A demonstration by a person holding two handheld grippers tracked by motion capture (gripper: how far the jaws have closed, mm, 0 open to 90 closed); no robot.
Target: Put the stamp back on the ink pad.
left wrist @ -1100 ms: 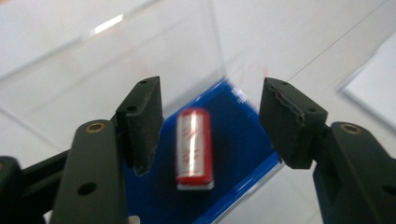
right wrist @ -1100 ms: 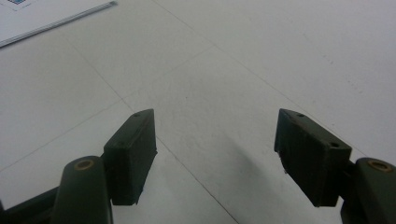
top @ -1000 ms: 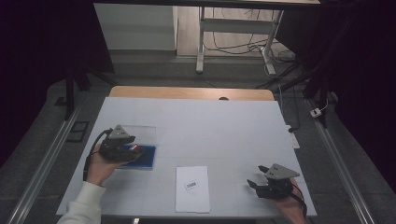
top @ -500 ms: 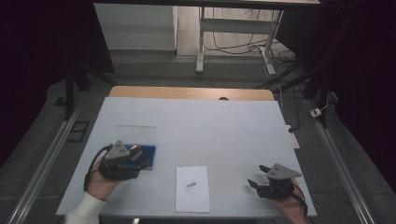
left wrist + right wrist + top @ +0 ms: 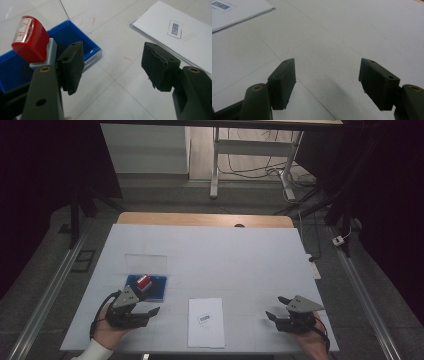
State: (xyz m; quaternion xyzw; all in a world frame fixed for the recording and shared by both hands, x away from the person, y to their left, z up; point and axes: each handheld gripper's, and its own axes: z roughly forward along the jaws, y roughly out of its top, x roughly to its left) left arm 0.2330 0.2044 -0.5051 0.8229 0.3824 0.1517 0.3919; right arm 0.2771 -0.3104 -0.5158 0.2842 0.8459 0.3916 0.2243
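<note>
- Stamp (image 5: 31, 41), red cap on grey body: stands in blue ink pad tray (image 5: 72, 35) on desk (image 5: 240, 255), left of paper sheet (image 5: 206, 322). Probably light, rigid, smooth plastic; best gripped across the grey body.
- Left gripper (image 5: 142, 312): jaws apart, just been opening, nothing between them; now withdrawn from tray toward desk's near edge.
- Right gripper (image 5: 275, 316): jaws apart, empty, unmoved.

No legible text (blue stamp mark on paper (image 5: 175, 27) blurred).
</note>
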